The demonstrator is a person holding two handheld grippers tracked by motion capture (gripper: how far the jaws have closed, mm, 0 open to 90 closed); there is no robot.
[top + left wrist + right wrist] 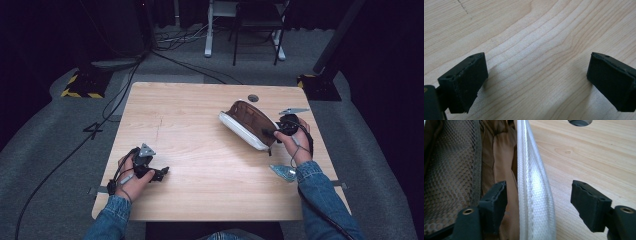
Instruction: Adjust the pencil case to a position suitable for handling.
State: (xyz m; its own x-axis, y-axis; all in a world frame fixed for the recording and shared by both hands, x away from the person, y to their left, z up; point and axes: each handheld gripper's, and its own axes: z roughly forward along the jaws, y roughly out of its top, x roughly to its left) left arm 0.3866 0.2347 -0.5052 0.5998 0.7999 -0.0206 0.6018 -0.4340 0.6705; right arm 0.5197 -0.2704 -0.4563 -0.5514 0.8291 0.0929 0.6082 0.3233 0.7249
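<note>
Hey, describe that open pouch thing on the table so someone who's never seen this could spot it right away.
Start at the light wooden table and look to its right half, just below the round cable hole. There lies an open oval case at the right gripper. Its white outer wall and brown lining with a mesh pocket set it apart.

A lab: black curtains (45,30), floor cables (75,145), lone wooden table (200,150).
</note>
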